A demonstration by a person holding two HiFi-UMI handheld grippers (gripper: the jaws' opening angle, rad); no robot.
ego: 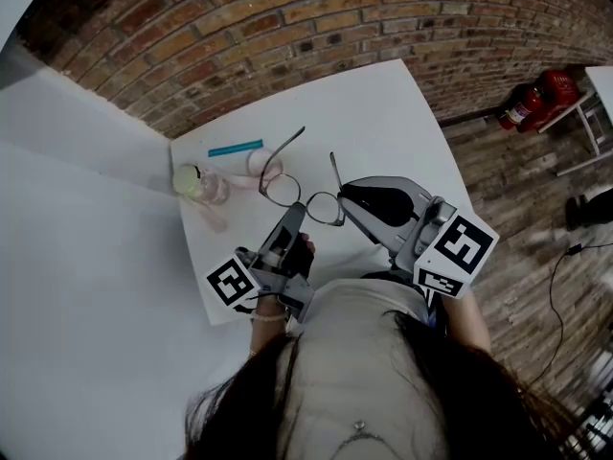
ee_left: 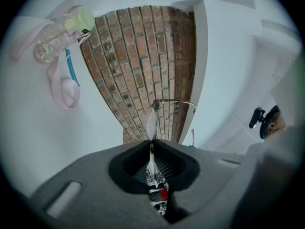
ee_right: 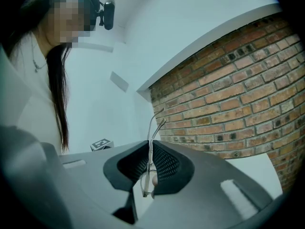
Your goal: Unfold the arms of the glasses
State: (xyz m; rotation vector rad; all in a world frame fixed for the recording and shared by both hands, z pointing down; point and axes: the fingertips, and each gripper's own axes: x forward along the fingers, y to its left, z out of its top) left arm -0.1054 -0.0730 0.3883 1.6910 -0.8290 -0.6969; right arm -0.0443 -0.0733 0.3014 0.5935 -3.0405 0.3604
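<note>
Standing over the white surface (ego: 383, 113), the person holds the glasses (ego: 283, 190) in the air between both tools. From the head view, the left claw (ego: 295, 211) pinches the frame at one lens and the right claw (ego: 349, 197) pinches it at the other side. Both thin arms stick out away from the claws toward the brickwork (ego: 287, 27), so the unfolding looks almost or wholly done. Beyond the left claw's tips lie a pale bottle (ego: 201, 183) and a teal pen (ego: 236, 149).

From the left gripper view, that claw (ee_left: 151, 144) is closed edge-on upon a lens rim, with the rest of the frame rising just ahead of its tips.

From the right gripper view, the right claw (ee_right: 150, 152) is clamped on thin wire by the other lens, with an arm curving up ahead of it.

To finish well, I'd judge each arm should be swung gently to its hinge stop. One claw should steady the frame near the hinge, never squeezing a lens or twisting the bridge.

No brand or legible writing shows. The cubes (ego: 462, 247) carry only black-and-white square markers.
</note>
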